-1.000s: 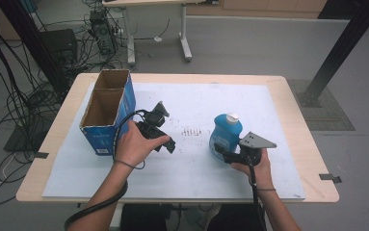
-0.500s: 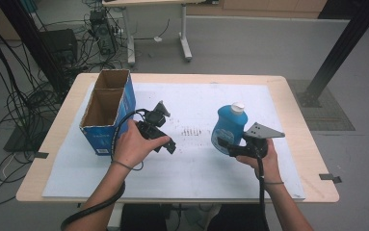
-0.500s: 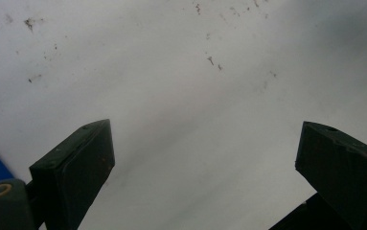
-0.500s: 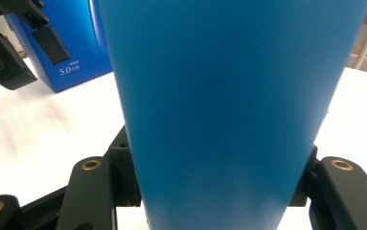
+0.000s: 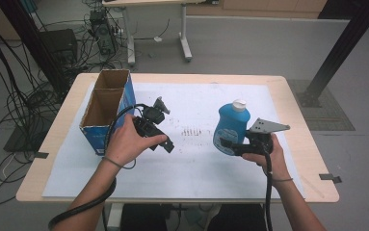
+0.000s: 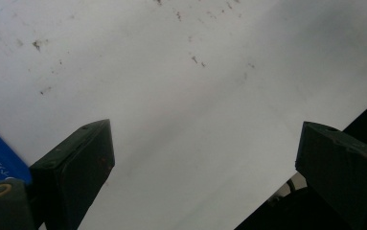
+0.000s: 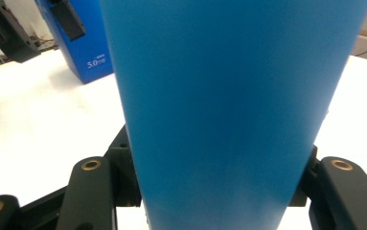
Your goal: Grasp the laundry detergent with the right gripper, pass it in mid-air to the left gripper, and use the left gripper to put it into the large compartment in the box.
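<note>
Blue bottle [image 5: 231, 127] with a white cap stands upright over the right half of the counter [image 5: 293, 103], its lower body clenched between the fingers [image 7: 92, 191] of the right gripper [image 5: 226, 143]. Toward the left edge, the left gripper [image 5: 168, 145] hangs above the white sheet [image 5: 196, 168], fingers spread with nothing between them, just beside the open blue box [image 5: 106, 113].
</note>
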Available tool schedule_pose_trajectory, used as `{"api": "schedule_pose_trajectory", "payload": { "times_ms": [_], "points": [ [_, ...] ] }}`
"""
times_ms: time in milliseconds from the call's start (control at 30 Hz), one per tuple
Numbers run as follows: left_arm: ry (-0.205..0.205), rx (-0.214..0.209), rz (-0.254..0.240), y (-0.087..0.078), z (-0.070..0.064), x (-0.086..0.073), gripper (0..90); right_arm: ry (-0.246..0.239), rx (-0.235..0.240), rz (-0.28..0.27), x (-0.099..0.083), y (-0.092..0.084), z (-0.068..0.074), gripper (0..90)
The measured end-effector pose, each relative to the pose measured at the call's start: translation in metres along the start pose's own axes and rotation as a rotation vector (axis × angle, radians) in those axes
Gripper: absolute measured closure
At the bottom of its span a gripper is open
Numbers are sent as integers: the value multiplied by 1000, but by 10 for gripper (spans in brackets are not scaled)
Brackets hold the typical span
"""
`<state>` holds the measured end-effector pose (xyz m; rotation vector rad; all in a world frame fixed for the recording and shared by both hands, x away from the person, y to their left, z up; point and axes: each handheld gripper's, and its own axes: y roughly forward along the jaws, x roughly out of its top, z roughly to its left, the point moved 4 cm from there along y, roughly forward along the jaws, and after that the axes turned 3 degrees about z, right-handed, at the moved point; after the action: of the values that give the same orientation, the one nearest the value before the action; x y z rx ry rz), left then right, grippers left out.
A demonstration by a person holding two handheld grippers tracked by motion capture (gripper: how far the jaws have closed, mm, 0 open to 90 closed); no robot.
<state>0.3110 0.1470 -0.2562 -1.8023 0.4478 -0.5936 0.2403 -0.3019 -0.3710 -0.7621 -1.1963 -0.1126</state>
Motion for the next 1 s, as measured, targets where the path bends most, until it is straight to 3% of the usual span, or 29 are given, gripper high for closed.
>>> {"api": "schedule_pose_trajectory", "payload": {
  "times_ms": [67, 200, 233, 433, 600, 633, 733, 800, 833, 933, 1000],
  "points": [
    [20, 0, 0, -4, -1, 0, 66, 0, 5, 2, 0, 0, -1, 410],
    [101, -6, 1, -14, -4, 1, 67, -11, 37, 4, 2, -1, -5, 410],
    [101, -6, 1, -14, -4, 1, 66, -11, 37, 4, 2, -1, -5, 410],
    [221, 7, -14, -28, -11, 0, 72, -29, 93, 11, 3, -1, -12, 410],
    [315, -9, -30, -40, -14, 1, 71, -30, 131, -6, 2, -2, -18, 410],
    [315, -9, -30, -40, -14, 1, 72, -30, 131, -6, 2, -2, -18, 410],
    [389, -31, -13, -47, -17, 5, 72, -37, 158, -17, 2, -3, -21, 410],
    [401, -35, -6, -48, -18, 6, 72, -42, 165, -18, 3, -3, -22, 410],
    [443, -44, 1, -51, -19, 8, 73, -50, 179, -14, 5, -3, -24, 410],
    [463, -60, 13, -54, -19, 10, 74, -58, 192, -10, 6, -3, -25, 410],
    [507, -86, 22, -58, -18, 12, 79, -69, 204, -7, 8, -3, -26, 410]
  ]
}}
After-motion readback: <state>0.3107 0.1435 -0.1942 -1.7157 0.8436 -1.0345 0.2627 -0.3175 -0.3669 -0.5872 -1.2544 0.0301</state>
